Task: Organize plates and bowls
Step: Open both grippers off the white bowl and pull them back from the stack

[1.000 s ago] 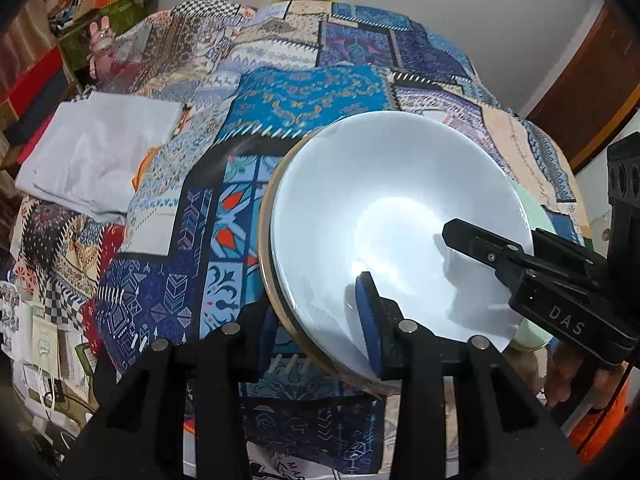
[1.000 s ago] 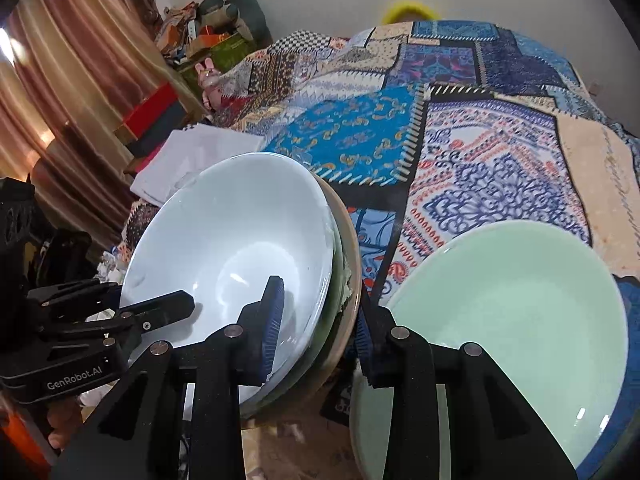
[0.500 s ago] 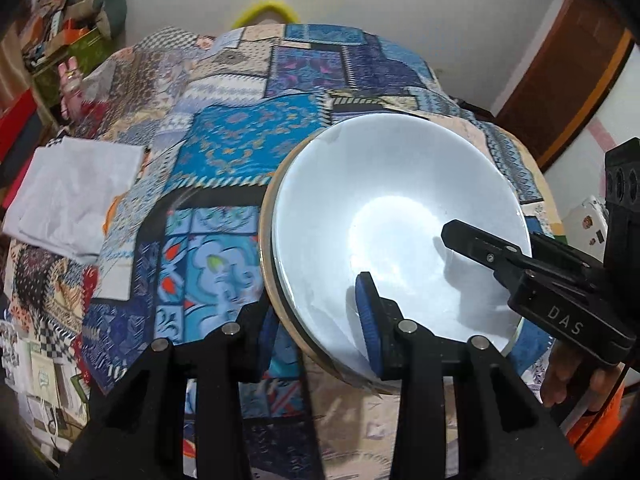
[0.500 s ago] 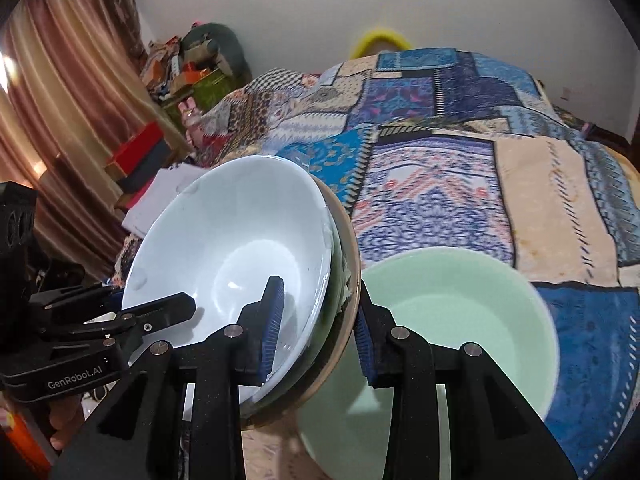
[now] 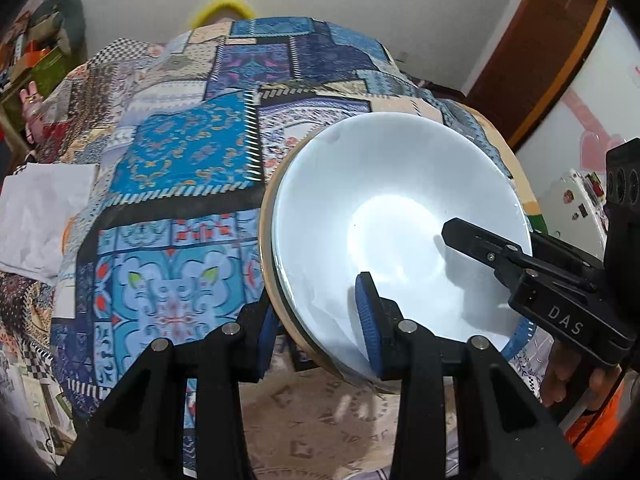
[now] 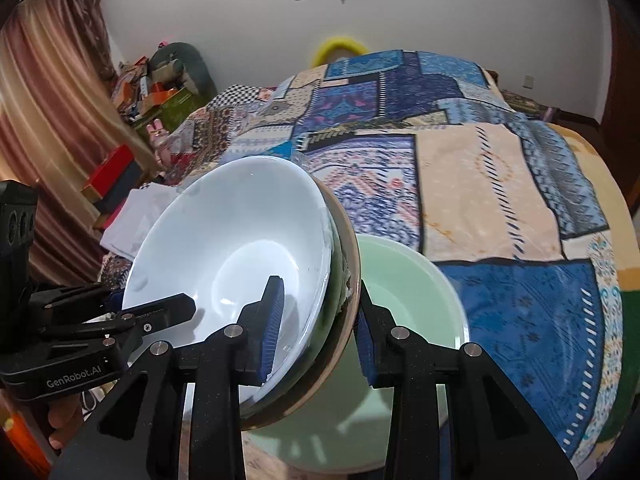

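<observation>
A stack of nested bowls, a white bowl [image 5: 396, 216] inside a green one and a tan outer one [image 6: 349, 264], is held in the air above the bed. My left gripper [image 5: 316, 324] is shut on the stack's near-left rim. My right gripper [image 6: 318, 326] is shut on the stack's right rim; it also shows in the left wrist view [image 5: 500, 256]. The white bowl shows in the right wrist view [image 6: 236, 248]. A pale green bowl [image 6: 404, 300] lies on the bedspread below and right of the stack.
A patchwork bedspread [image 5: 180, 168] covers the bed. A folded white cloth [image 5: 40, 216] lies at its left edge. Boxes and clutter [image 6: 156, 92] stand by the curtain at the far left. A brown door [image 5: 536, 52] is at the right.
Both grippers have risen with the bowl stack; the bedspread and the pale green bowl look farther below. The grip on the rims is unchanged.
</observation>
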